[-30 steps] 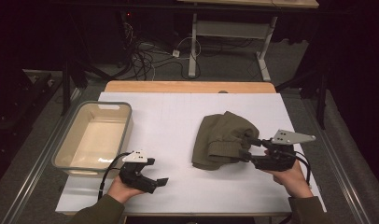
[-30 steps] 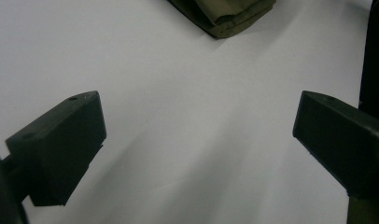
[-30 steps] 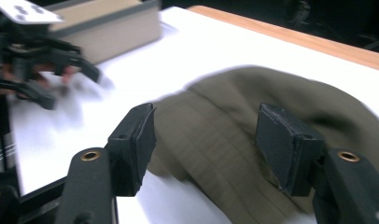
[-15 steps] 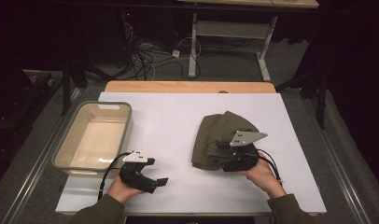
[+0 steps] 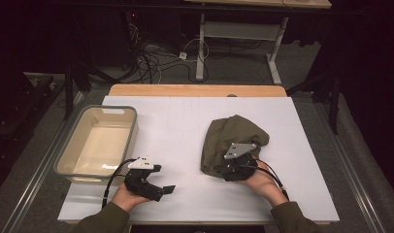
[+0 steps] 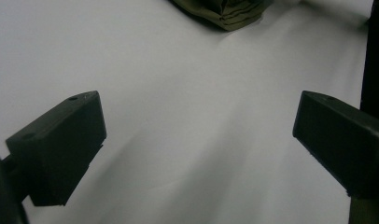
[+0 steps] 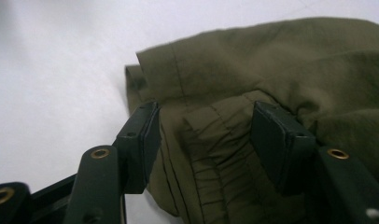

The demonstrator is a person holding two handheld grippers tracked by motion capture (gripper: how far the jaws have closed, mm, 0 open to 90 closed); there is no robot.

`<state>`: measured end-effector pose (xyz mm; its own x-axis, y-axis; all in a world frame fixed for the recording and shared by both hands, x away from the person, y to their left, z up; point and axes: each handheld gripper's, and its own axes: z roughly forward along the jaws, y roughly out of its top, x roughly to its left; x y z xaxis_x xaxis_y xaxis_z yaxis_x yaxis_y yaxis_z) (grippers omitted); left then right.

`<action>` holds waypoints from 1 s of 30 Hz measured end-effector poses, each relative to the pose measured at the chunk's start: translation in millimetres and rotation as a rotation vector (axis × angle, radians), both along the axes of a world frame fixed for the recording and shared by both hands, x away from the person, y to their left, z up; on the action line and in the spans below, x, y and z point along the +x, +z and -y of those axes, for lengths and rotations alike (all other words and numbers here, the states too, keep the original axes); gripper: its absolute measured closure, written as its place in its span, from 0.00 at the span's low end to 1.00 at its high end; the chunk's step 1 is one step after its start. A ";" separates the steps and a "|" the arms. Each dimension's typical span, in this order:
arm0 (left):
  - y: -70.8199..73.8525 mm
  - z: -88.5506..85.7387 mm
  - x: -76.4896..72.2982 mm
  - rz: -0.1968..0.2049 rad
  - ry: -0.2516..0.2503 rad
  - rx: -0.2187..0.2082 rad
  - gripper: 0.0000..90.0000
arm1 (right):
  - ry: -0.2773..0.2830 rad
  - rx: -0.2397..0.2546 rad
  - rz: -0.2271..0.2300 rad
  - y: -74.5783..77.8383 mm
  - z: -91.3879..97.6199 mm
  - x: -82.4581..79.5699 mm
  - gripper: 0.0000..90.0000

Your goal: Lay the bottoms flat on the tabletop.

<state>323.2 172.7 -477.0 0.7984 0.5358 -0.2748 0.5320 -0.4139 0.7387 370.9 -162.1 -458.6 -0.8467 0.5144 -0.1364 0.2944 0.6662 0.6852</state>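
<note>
While the right tool (image 5: pixel 227 171) lies low on the near edge of the olive-green garment (image 5: pixel 234 141), its jaws stand about half open and have just been closing, with a gathered, stitched fold of the cloth between them; in the right gripper view the pads (image 7: pixel 145 140) sit on either side of that fold, and whether they already press it cannot be told. The garment lies crumpled on the right half of the white tabletop (image 5: pixel 185 126), well apart from the pale plastic bin (image 5: pixel 132 133) at the left edge. Near the front edge, just in front of the bin, the left tool (image 5: pixel 168 188) rests in the person's left hand (image 5: pixel 124 196), jaws wide apart over bare white surface, holding nothing.
</note>
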 end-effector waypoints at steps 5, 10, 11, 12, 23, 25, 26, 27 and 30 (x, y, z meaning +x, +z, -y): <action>-0.3 0.4 0.1 -0.002 -0.003 0.002 0.02 | -0.028 -0.010 0.024 -7.3 -3.5 -0.3 0.54; -0.7 1.2 0.1 -0.004 -0.005 0.006 0.02 | -0.055 -0.017 0.019 -10.4 -4.4 0.8 0.59; -0.7 1.3 0.1 -0.004 -0.005 0.006 0.02 | -0.055 -0.026 0.026 -11.0 -5.4 0.2 0.60; -0.7 1.3 0.1 -0.004 -0.005 0.006 0.02 | -0.057 -0.030 0.032 -11.6 -6.2 -0.3 0.62; -0.4 0.7 0.0 -0.003 -0.005 0.007 0.02 | -0.021 0.023 -0.033 -14.1 0.4 4.2 1.00; -0.3 0.5 0.0 -0.002 -0.006 0.008 0.02 | -0.017 0.024 -0.034 -13.4 0.8 4.1 1.00; -0.3 0.4 -0.1 -0.002 -0.005 0.008 0.02 | -0.014 0.024 -0.032 -12.9 0.8 3.8 1.00; -0.3 0.3 0.0 -0.002 -0.004 0.008 0.02 | -0.017 0.027 -0.032 -12.1 1.1 3.2 1.00; -0.3 0.3 0.0 -0.002 -0.004 0.008 0.02 | -0.023 0.032 -0.011 -8.7 2.7 2.3 1.00</action>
<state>323.2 172.4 -477.3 0.8002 0.5347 -0.2716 0.5314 -0.4221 0.7345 373.2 -164.8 -467.2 -0.8357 0.5380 -0.1105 0.3170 0.6367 0.7029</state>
